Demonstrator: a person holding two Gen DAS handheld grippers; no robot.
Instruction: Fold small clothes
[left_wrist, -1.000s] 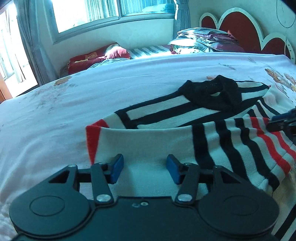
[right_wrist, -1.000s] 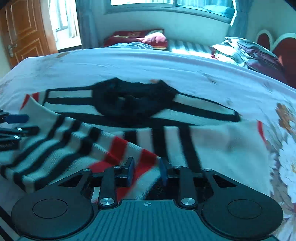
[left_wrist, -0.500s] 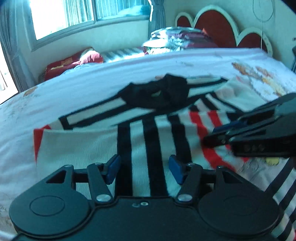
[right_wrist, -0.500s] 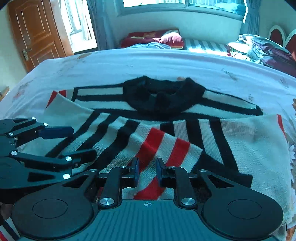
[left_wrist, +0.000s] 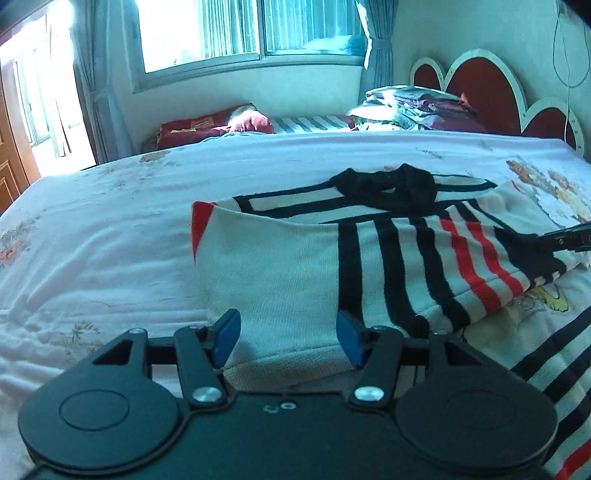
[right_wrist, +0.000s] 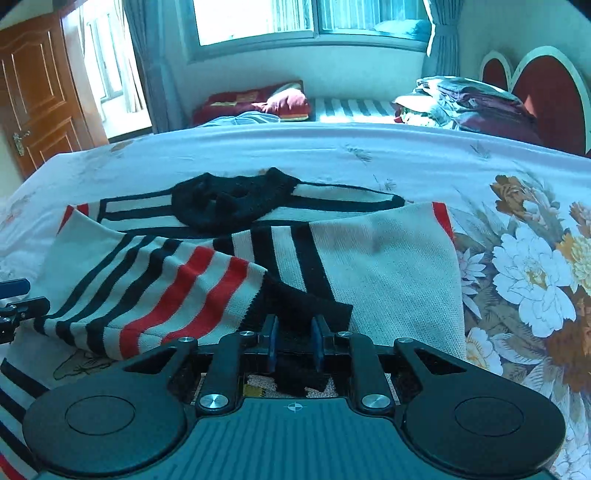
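Note:
A white sweater (left_wrist: 295, 266) with black and red stripes and a black collar (right_wrist: 236, 203) lies on the flowered bedsheet (left_wrist: 110, 240). One striped sleeve (right_wrist: 177, 288) is drawn across the body. Its black cuff (right_wrist: 295, 306) sits pinched between the narrow pads of my right gripper (right_wrist: 294, 343), which is shut on it. In the left wrist view the right gripper (left_wrist: 546, 240) shows at the right edge, on the cuff. My left gripper (left_wrist: 288, 336) hovers over the sweater's white folded part; its jaws are closing slightly, with fabric lying between the pads unpressed. The left gripper (right_wrist: 14, 299) pokes in at the right view's left edge.
Another striped garment (left_wrist: 554, 387) lies at the near edge of the bed. A pile of folded bedding (left_wrist: 413, 107) sits by the red headboard (left_wrist: 487, 88). A dark red pillow (left_wrist: 214, 125) lies under the window. A wooden door (right_wrist: 40, 92) stands at far left.
The right gripper now has the black cuff between its pads instead of the red stripes, and has shifted right. The left gripper has slid from the striped part to the white part.

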